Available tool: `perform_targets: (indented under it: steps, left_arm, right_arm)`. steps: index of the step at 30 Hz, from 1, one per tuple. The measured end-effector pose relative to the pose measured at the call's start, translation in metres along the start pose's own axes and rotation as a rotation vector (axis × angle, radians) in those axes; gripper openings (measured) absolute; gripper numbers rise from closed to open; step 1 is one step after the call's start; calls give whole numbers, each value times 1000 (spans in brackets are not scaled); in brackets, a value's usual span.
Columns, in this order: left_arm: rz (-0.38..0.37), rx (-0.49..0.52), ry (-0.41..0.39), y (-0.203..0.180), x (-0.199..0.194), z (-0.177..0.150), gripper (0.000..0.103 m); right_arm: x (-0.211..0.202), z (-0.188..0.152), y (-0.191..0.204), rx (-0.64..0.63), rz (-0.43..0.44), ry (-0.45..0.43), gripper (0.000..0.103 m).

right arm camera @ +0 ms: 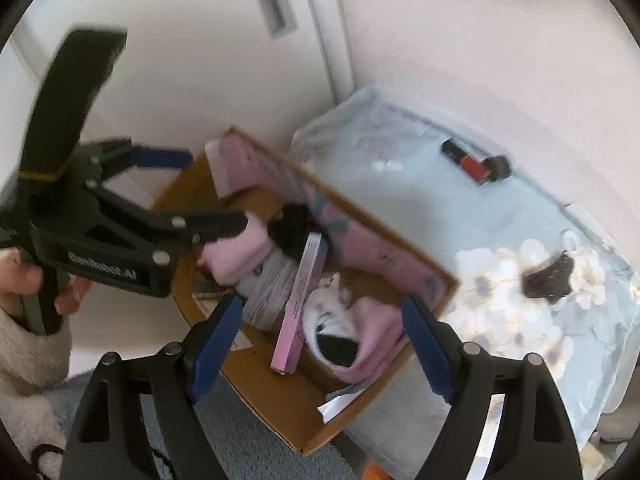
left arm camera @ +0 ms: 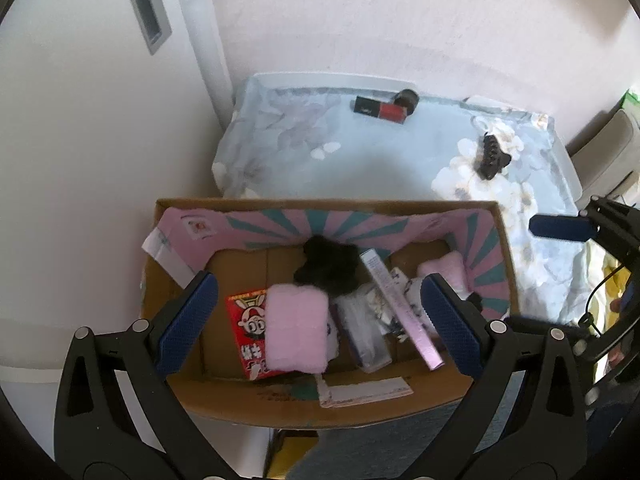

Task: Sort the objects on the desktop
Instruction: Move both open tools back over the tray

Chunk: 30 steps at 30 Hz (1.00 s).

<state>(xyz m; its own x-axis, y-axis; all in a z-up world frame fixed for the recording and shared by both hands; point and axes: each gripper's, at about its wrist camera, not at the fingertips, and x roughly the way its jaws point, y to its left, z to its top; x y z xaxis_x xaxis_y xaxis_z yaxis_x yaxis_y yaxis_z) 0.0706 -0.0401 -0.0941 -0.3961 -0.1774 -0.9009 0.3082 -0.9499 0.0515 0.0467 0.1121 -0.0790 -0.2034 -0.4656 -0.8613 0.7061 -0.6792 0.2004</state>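
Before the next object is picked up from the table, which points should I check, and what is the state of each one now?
1. Left hand-held gripper open and empty: ok.
2. Right hand-held gripper open and empty: ok.
3. Cardboard box has room on its floor: ok.
4. Black hair claw on the floral cloth unobstructed: ok.
5. Red and black item by the wall unobstructed: ok.
6. Box steady at the table edge: cannot tell.

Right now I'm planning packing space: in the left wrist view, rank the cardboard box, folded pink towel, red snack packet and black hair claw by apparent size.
1. cardboard box
2. folded pink towel
3. red snack packet, partly covered, so unsure
4. black hair claw, farther away, so unsure
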Motion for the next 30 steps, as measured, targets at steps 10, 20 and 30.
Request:
perform_targets:
  steps: [10,20,30]
  left_arm:
    - [9,96,-41,-29,-6,30,101]
    - [-73,310,-101,-93,22,121,101]
    - [-51,412,-33,-142,161,202,98]
  right_arm:
    - [-34,-7,-53,164,-57,-89,79]
    - [-45,-26,-129,401,-157,-105,79]
    - [10,-46,-219,675,-361,-69,79]
